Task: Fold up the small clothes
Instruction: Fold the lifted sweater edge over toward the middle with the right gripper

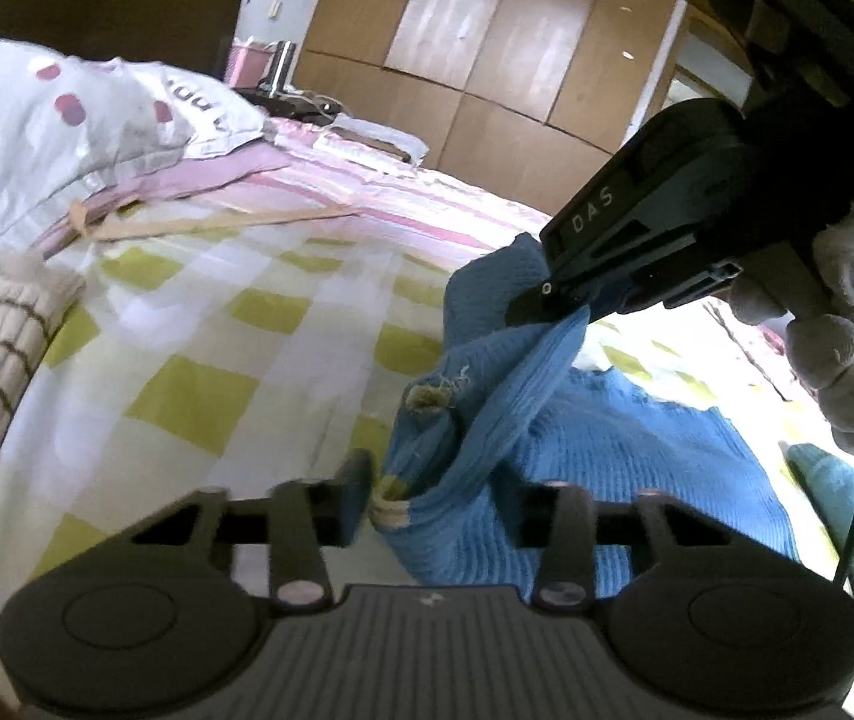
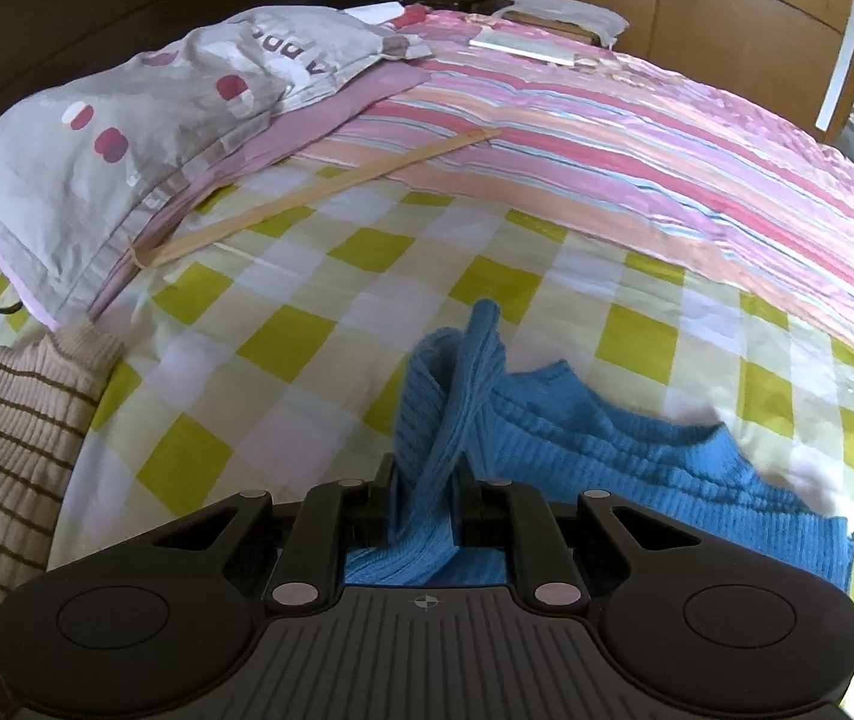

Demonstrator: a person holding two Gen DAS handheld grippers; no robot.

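A small blue knit sweater [image 1: 637, 456] lies partly lifted on the green-and-white checked bedsheet [image 1: 217, 360]. In the left wrist view my left gripper [image 1: 427, 510] is shut on the sweater's edge near a cream trim. My right gripper [image 1: 553, 306] comes in from the upper right, held by a gloved hand [image 1: 835, 348], and is shut on another raised fold of the sweater. In the right wrist view the right gripper [image 2: 424, 504] pinches a bunched blue strip of the sweater [image 2: 607, 450], which trails off to the right on the sheet.
A beige striped knit garment [image 2: 13, 456] lies at the left. A grey pillow [image 2: 145, 126] and a long wooden stick [image 2: 319, 192] lie farther up the bed. A pink striped blanket [image 2: 637, 138] covers the far side. Wooden wardrobes [image 1: 487, 42] stand behind.
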